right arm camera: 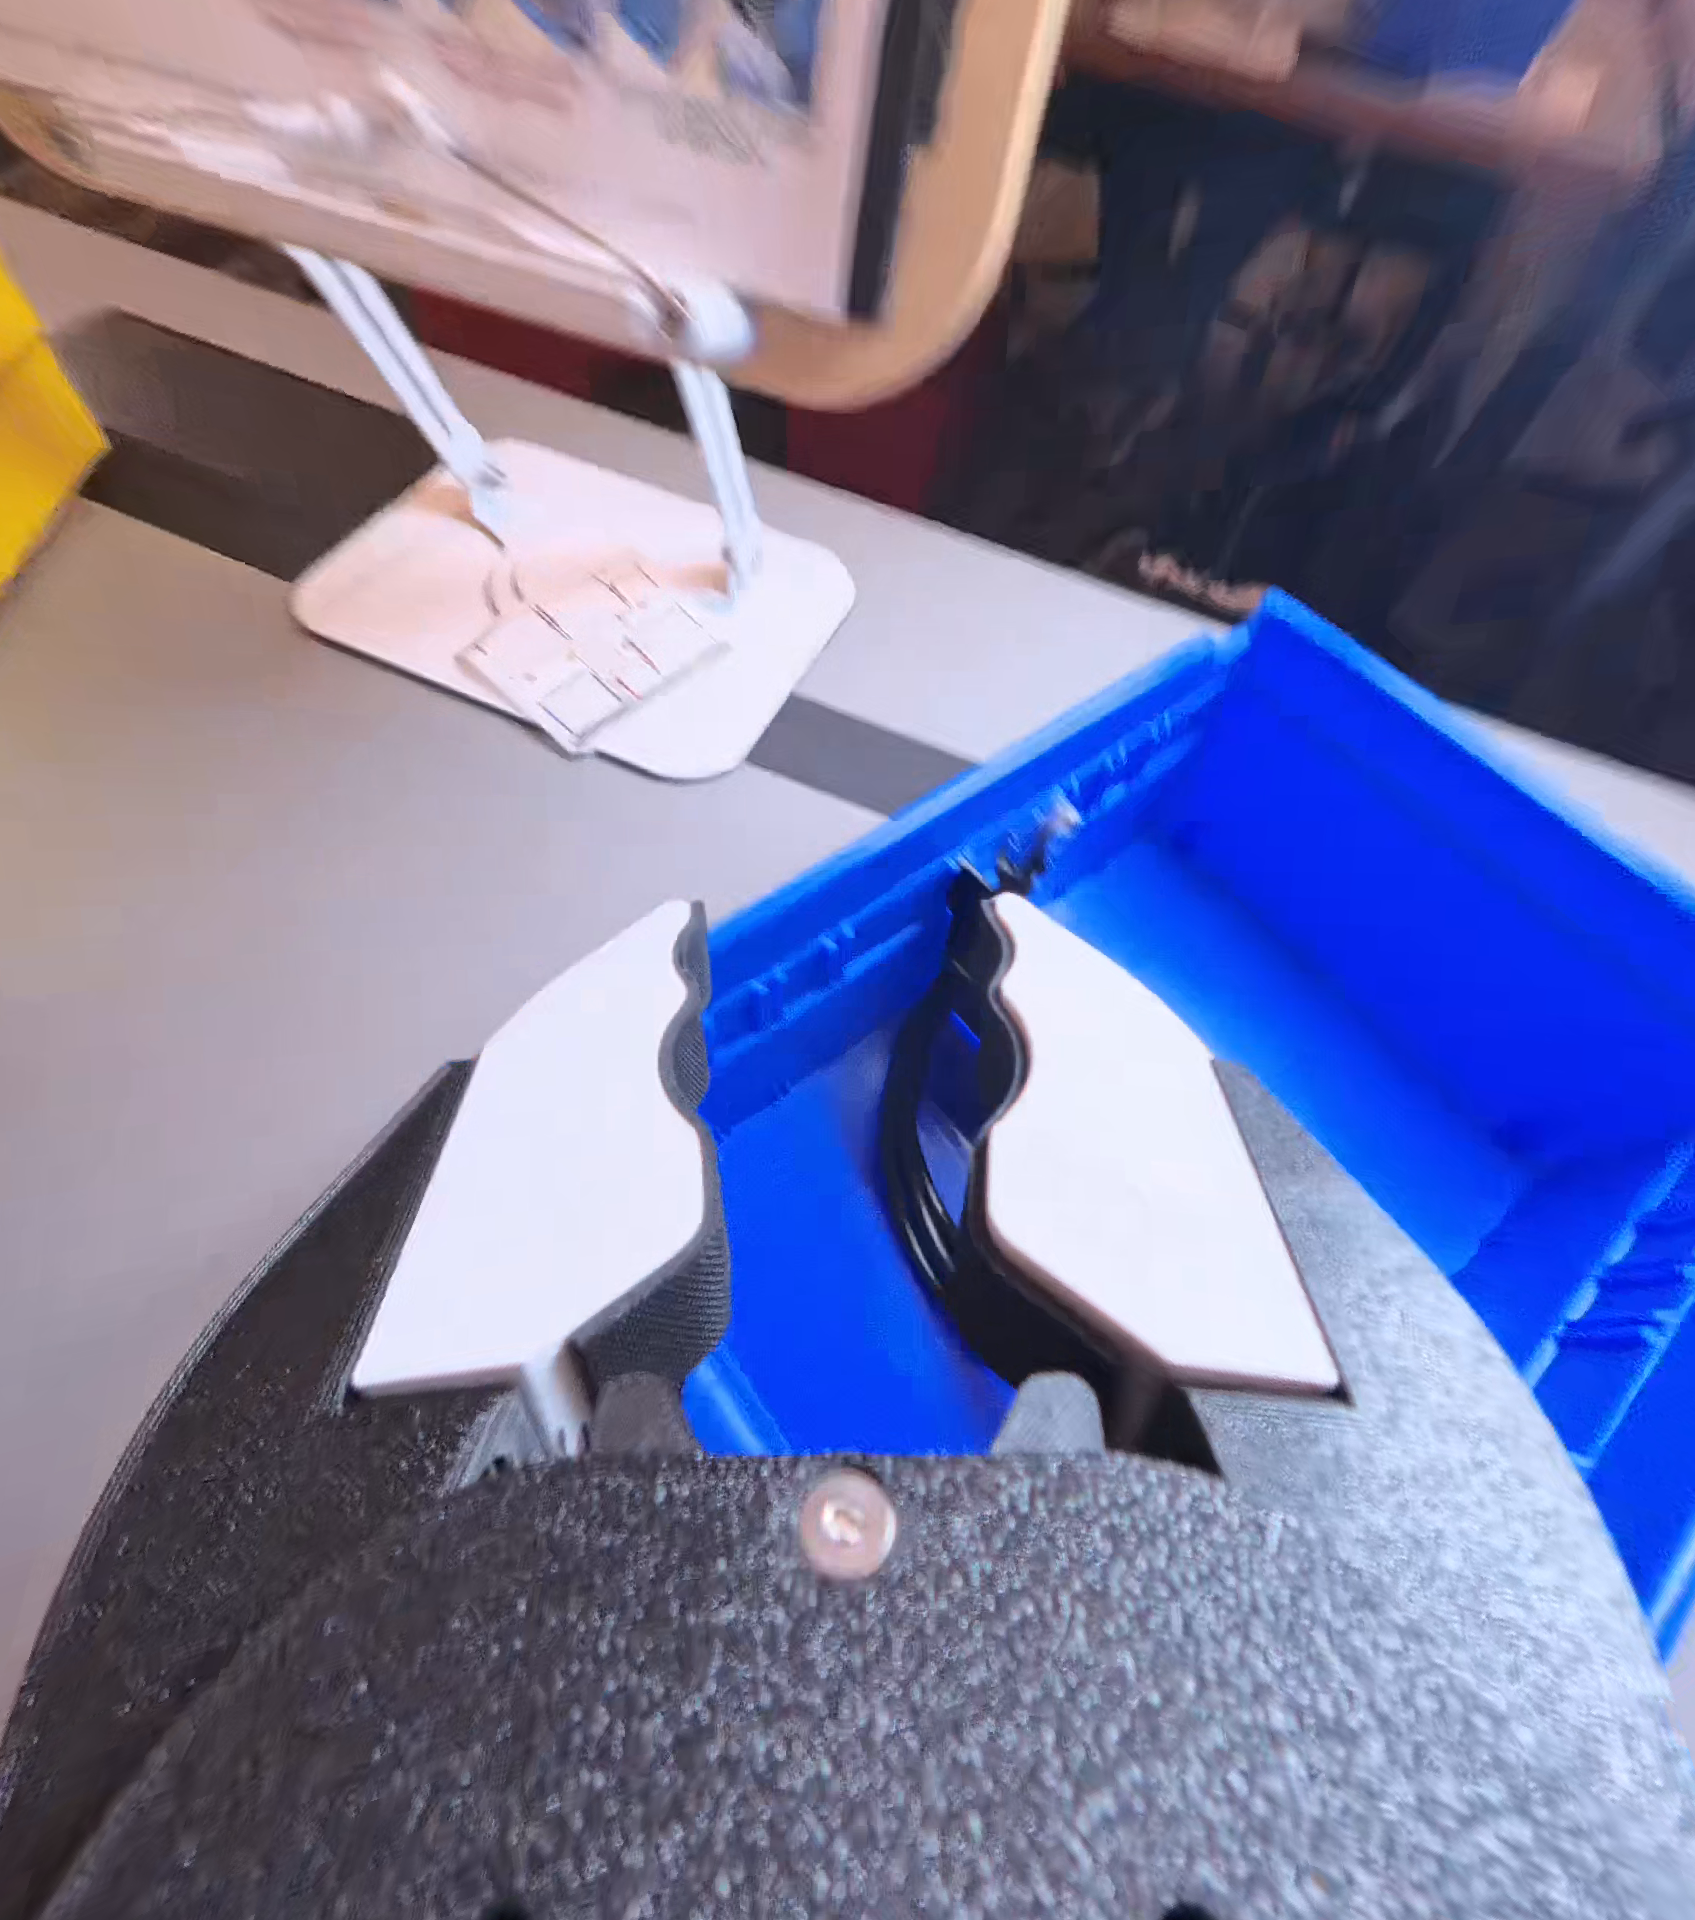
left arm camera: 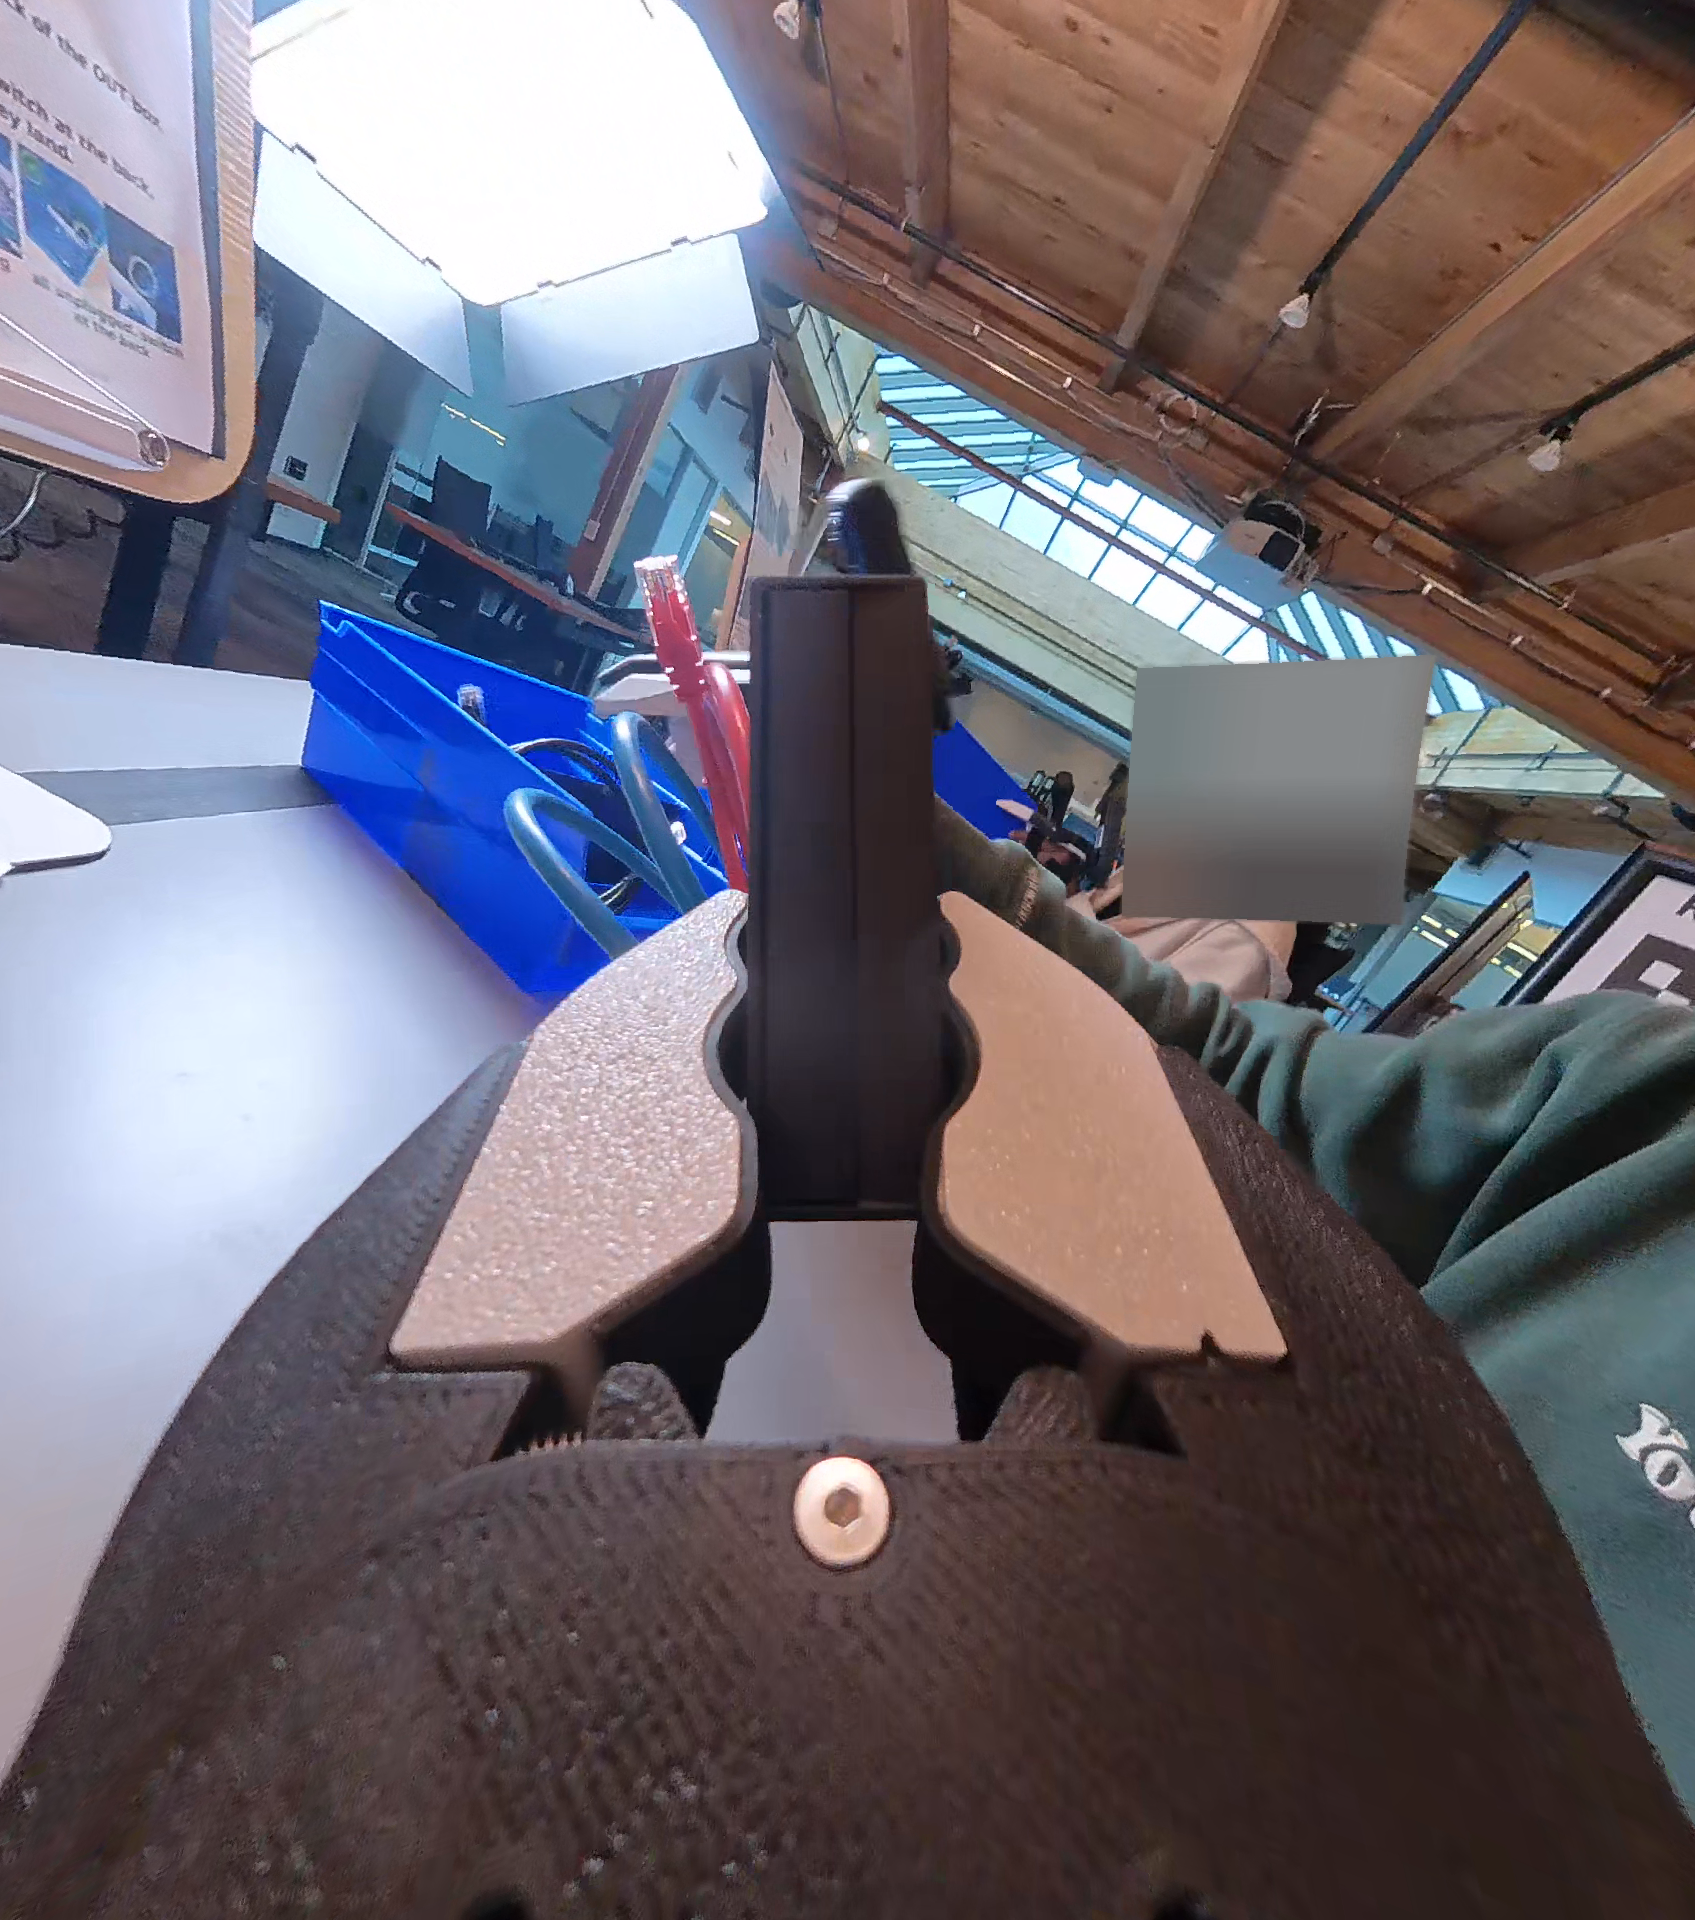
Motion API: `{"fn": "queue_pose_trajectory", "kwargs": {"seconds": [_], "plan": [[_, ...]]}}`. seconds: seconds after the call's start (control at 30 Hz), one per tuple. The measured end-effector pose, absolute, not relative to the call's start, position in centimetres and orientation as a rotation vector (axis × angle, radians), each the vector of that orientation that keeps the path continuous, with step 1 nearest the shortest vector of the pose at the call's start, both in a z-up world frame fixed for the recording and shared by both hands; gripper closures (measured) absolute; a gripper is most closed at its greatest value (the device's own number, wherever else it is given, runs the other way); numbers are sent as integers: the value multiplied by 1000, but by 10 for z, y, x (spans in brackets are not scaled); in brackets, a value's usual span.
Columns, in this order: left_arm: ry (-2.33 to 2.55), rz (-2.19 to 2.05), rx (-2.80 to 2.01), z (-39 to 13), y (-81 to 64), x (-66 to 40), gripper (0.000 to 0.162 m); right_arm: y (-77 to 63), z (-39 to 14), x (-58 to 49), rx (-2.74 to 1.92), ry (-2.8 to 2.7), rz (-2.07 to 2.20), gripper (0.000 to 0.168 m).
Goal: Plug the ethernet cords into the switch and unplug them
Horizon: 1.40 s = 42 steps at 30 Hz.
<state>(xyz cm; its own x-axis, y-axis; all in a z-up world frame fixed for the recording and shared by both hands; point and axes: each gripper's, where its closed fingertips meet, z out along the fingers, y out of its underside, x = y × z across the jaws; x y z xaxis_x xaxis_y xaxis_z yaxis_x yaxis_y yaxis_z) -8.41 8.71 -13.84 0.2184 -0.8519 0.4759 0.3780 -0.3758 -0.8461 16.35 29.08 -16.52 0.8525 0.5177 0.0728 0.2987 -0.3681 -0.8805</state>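
Black switch [left arm camera: 838, 894], gripped end-on by my left tongs [left arm camera: 841, 935], hid its ports; right tongs [right arm camera: 843, 1023] gaped, blurred, above the blue bin [right arm camera: 1445, 1018] at two o'clock on the grey table [right arm camera: 199, 935].

A blown-out ceiling light panel [left arm camera: 500, 135] glares above the tongs; the right wrist view smears with motion blur.

Looks to me like a big open-plan loft office or workshop. Over my grey table [left arm camera: 95, 1039] I see timber ceiling beams [left arm camera: 1342, 260], skylights [left arm camera: 1082, 499] and a light panel [left arm camera: 510, 135]; desks and chairs [left arm camera: 469, 561] sit behind it.
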Motion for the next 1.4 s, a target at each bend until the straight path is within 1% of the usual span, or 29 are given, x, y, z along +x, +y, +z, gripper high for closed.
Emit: {"fn": "queue_pose_trajectory", "kwargs": {"seconds": [0.07, 0.1, 0.17, 0.27, 0.4, 0.57, 0.73, 0.83, 1.07, 1.2, 1.4], "plan": [[473, -1435, -1394, -139, 89, -85, 132, 252, -131, 124, -1814, -734, 399, 121], [469, -1443, -1396, -140, 90, -85, 133, 221, -117, 96, -1736, -834, 526, 125], [469, -1454, -1400, -142, 89, -84, 132, 152, -108, 44, -1638, -1056, 784, 131], [498, -1446, -1406, -144, 87, -79, 133, 77, -126, -13, -1581, -1286, 1003, 137], [564, -1430, -1404, -146, 78, -68, 133, 55, -166, -56, -1589, -1415, 985, 137], [622, -1398, -1410, -150, 75, -64, 132, 61, -172, -64, -1611, -1406, 1036, 146], [677, -1395, -1423, -154, 71, -56, 133, 61, -179, -65, -1606, -1459, 1006, 147], [716, -1384, -1428, -157, 67, -51, 132, 56, -183, -64, -1592, -1517, 1012, 151], [793, -1375, -1433, -157, 61, -46, 132, 53, -182, -60, -1591, -1506, 1085, 154], [903, -1260, -1476, -165, 59, -48, 132, 55, -185, -59, -1628, -1484, 1054, 155], [794, -1224, -1448, -156, 67, -53, 132, 66, -180, -63, -1692, -1316, 1106, 156]]}}
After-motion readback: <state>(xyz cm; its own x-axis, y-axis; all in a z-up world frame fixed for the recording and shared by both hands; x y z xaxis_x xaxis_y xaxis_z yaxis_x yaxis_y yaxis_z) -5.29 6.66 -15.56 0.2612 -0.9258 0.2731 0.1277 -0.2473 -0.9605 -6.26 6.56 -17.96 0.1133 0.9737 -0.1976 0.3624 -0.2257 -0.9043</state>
